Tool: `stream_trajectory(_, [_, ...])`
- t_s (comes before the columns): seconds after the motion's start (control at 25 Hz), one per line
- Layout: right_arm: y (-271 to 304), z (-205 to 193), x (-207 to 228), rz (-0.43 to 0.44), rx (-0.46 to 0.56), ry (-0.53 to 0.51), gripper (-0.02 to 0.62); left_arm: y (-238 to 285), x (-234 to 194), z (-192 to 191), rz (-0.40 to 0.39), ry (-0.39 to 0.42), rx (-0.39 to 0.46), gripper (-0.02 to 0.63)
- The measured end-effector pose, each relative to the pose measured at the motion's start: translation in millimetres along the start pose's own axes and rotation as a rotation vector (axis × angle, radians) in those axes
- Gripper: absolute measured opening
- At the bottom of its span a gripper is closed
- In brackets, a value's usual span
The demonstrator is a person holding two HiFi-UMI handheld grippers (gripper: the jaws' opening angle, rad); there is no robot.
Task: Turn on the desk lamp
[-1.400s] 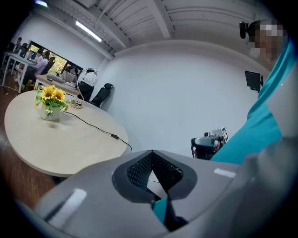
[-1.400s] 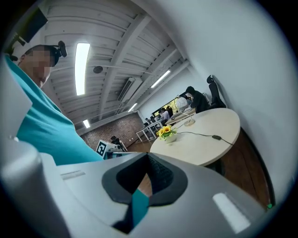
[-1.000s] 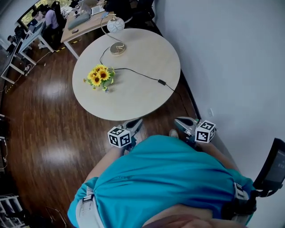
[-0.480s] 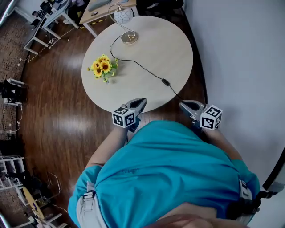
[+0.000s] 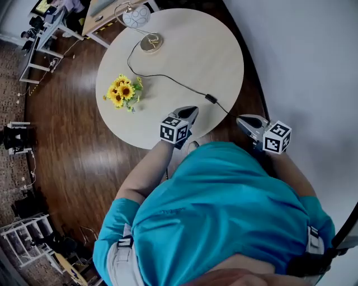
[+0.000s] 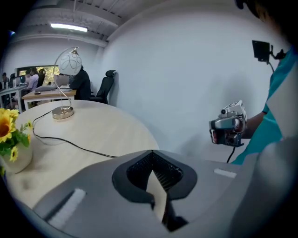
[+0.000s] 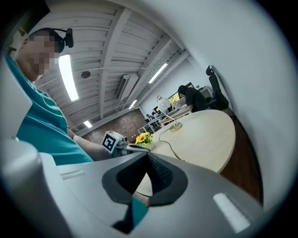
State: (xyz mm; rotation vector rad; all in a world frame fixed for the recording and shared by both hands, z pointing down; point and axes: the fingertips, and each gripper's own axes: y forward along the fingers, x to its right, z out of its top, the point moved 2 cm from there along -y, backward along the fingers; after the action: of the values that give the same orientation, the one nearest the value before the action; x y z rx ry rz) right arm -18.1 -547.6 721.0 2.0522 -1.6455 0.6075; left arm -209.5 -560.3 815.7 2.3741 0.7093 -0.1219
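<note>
The desk lamp stands at the far side of the round table (image 5: 224, 50), with a white globe shade (image 5: 137, 17) and a brass base (image 5: 151, 42). Its black cord runs across the table to an inline switch (image 5: 211, 99) near the front right edge. My left gripper (image 5: 189, 111) is shut and empty, over the table's near edge, a short way left of the switch. My right gripper (image 5: 246, 119) is also shut and empty, off the table just right of the switch. The left gripper view shows the lamp (image 6: 70, 60), the cord (image 6: 79, 146) and the right gripper (image 6: 229, 125).
A pot of sunflowers (image 5: 122, 92) sits on the table's left side. A white wall (image 5: 302, 56) runs close along the right. Dark wooden floor (image 5: 61, 145) surrounds the table. Desks and chairs (image 5: 95, 8) stand beyond the lamp.
The table has come closer. My left gripper has moved forward over the table's near edge, toward the switch. My right gripper has risen slightly beside the table.
</note>
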Motion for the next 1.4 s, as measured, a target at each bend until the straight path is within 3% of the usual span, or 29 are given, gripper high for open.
stream_trajectory(0.24, [15.4,-43.3,42.2,-0.153,0.043,0.120,0.002,96.4,-57.5,-36.2,-0.058,0.097,-0.179,0.021])
stream_trajectory(0.48, [11.4,-68.1,69.6,-0.231,0.073,0.170,0.002,156.3,-85.5,-86.0,-0.067,0.257,-0.347,0.020])
stream_trajectory(0.92, [-13.0,-58.5,90.4,-0.245,0.097,0.182,0.002,172.3,-81.9,-109.7,-0.033,0.264,-0.426,0.021])
stream_trajectory(1.4, [-15.2,-62.7,93.7,-0.239,0.088,0.180,0.002,175.6,-79.8,-120.8,-0.033,0.308,-0.445,0.021])
